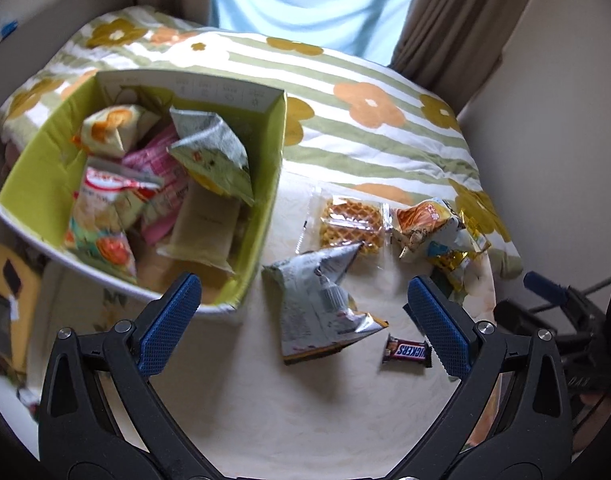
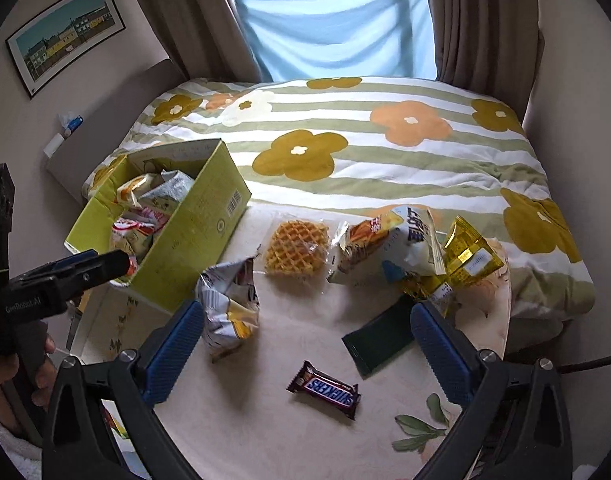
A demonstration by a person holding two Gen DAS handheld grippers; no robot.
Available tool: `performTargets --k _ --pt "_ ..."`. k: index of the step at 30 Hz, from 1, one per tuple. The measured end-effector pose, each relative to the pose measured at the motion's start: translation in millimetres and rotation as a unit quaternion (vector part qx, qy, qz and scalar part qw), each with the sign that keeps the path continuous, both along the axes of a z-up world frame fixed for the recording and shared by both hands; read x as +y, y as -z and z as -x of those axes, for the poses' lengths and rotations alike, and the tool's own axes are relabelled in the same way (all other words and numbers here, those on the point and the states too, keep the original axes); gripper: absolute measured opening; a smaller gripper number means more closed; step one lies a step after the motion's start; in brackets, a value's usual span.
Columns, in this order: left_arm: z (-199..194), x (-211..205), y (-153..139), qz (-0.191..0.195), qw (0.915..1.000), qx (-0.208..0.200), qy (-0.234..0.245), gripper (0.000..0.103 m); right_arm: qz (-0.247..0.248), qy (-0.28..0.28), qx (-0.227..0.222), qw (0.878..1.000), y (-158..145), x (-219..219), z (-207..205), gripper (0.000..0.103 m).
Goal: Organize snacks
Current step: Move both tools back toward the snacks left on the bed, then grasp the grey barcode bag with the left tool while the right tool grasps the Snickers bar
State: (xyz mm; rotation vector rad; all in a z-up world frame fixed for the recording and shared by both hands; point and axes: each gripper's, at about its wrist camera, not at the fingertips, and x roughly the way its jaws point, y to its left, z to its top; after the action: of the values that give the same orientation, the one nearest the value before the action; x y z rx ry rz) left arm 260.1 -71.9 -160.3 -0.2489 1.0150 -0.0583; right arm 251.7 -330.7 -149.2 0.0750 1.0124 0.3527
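Right wrist view: your right gripper point(image 2: 305, 344) gapes wide, empty, above the Snickers bar point(image 2: 324, 389) at lower centre. Your left gripper point(image 1: 305, 320) is equally spread, holding nothing. Farther up-left, the green box point(image 2: 193, 232) holds snacks.

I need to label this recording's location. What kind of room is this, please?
Most likely a bedroom in a home. A bed with a flowered, striped duvet fills the middle, brown curtains frame a window behind it, and a framed picture hangs on the wall. The snacks lie on a small table beside the bed.
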Motion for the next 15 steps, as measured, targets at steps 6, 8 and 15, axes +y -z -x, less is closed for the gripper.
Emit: performTargets --k 6,8,15 --pt "15.2 -18.7 30.6 0.024 0.9987 0.016 -0.042 0.103 0.006 -0.039 0.017 0.999 32.6 -11.0 7.5 0.103" --pt "16.0 -23.1 42.7 0.029 0.9979 0.021 -0.054 0.103 0.011 -0.053 0.016 0.998 41.7 -11.9 10.2 0.103" --pt "2.9 -38.9 81.1 0.032 0.9954 0.007 -0.091 0.103 0.039 -0.143 0.017 0.989 83.3 1.4 21.0 0.103"
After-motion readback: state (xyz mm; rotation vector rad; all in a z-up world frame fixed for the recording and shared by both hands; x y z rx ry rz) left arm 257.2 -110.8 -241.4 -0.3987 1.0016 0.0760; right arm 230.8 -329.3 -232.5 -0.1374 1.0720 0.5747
